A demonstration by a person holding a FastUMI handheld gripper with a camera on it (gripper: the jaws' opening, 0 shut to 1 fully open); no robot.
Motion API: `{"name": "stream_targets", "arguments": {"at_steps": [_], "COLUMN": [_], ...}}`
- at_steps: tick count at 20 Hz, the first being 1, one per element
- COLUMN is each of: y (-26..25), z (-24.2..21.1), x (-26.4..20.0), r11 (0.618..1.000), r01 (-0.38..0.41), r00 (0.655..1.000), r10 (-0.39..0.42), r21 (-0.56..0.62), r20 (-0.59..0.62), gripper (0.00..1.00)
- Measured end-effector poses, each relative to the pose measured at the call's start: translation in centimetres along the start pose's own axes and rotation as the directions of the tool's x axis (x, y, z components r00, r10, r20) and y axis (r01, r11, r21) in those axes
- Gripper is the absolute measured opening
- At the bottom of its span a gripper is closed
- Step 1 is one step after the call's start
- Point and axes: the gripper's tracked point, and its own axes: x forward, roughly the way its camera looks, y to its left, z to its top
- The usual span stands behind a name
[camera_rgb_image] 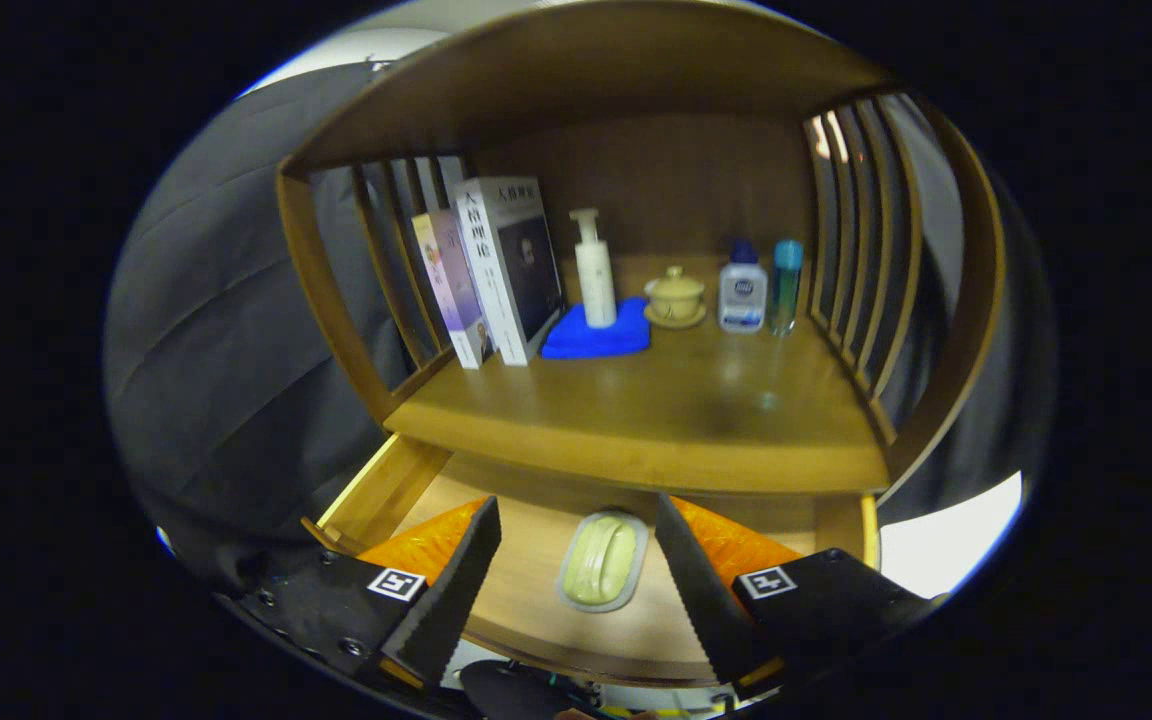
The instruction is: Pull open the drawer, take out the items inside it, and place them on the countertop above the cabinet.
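Note:
The wooden drawer [386,490] stands pulled out below the countertop [656,420]. On its floor lies a pale yellow-green soap bar in a clear tray [602,560]. My gripper [576,530] hovers above the drawer, open, with the soap tray seen between the two fingers [461,585] and below them. Neither finger touches it.
At the back of the countertop stand two books [491,270], a white pump bottle [594,270] on a blue cloth [596,338], a lidded yellow cup on a saucer [676,297], a small sanitizer bottle [742,290] and a teal bottle [786,285]. Slatted wooden sides flank the shelf.

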Motion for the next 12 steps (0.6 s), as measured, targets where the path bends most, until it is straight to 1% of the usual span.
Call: {"name": "stream_targets", "arguments": {"at_steps": [2,4,8,10,12], "y": [0.1,0.2,-0.2,-0.7,-1.5], "z": [-1.0,-2.1,-4.6,-6.1,-6.7], "x": [1.1,2.6,5.6,7.0,8.1], "r11": [1.000,1.000,0.996,0.993,0.989], "r01": [-0.017,-0.018,0.018,0.037,0.071], "r00": [0.996,0.989,0.975,0.962,0.955], "r10": [0.019,0.019,-0.038,-0.066,-0.104], "r21": [0.026,0.006,-0.090,-0.115,-0.126], "r20": [-0.084,-0.148,-0.221,-0.263,-0.276], "gripper": [0.98,0.98,0.98,0.98,0.98]}}
